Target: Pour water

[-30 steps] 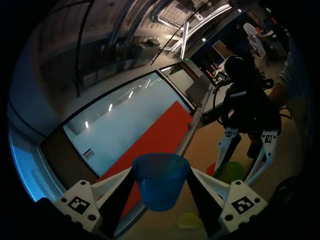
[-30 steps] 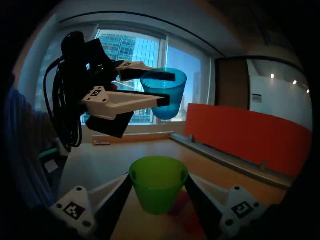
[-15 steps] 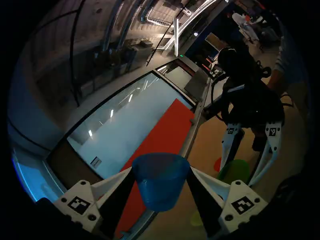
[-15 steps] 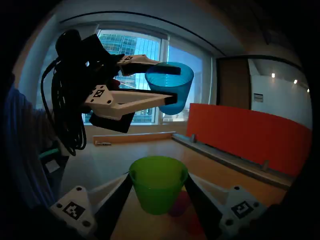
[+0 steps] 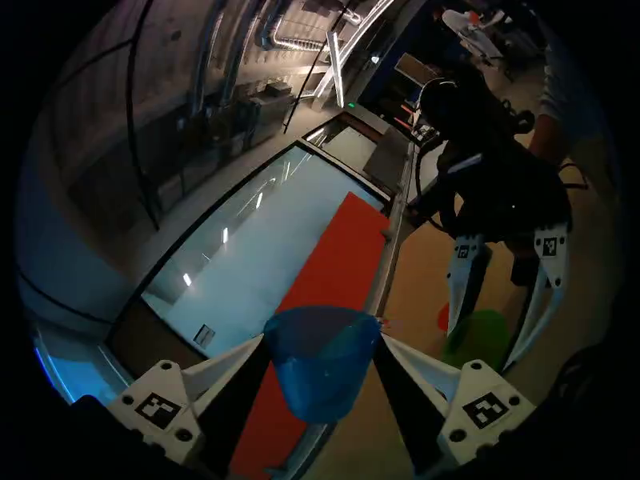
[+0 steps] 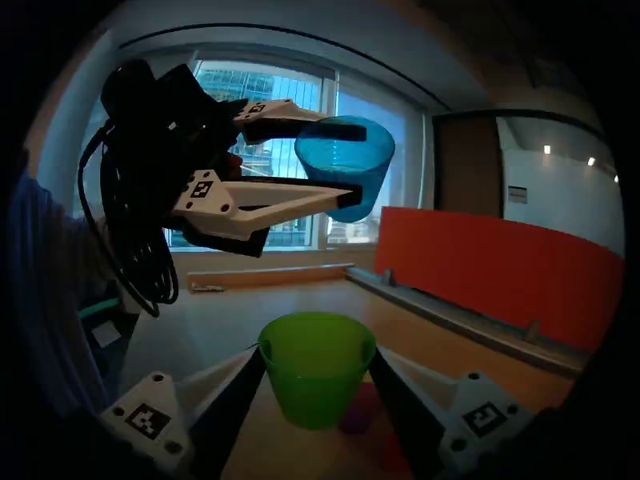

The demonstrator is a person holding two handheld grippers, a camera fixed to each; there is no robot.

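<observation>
In the left gripper view my left gripper (image 5: 320, 376) is shut on a blue translucent cup (image 5: 320, 364), tilted so the room leans. The right gripper view shows the same blue cup (image 6: 346, 164) held high by the left gripper (image 6: 352, 164), above and slightly behind a green cup (image 6: 317, 368). My right gripper (image 6: 317, 376) is shut on that green cup, which stands upright just over the wooden table (image 6: 224, 320). Farther off in the left gripper view, the right gripper (image 5: 500, 336) holds the green cup (image 5: 480, 336).
A red partition (image 6: 512, 272) runs along the table's right side with a metal rail (image 6: 456, 320) at its foot. Windows (image 6: 272, 104) fill the far wall. Small red and purple pieces (image 6: 364, 412) lie on the table beyond the green cup. A person's sleeve (image 6: 48, 288) is at the left.
The left gripper has carried the blue cup to the right and nearer above the green cup, rolling further. The right gripper and green cup have stayed put.
</observation>
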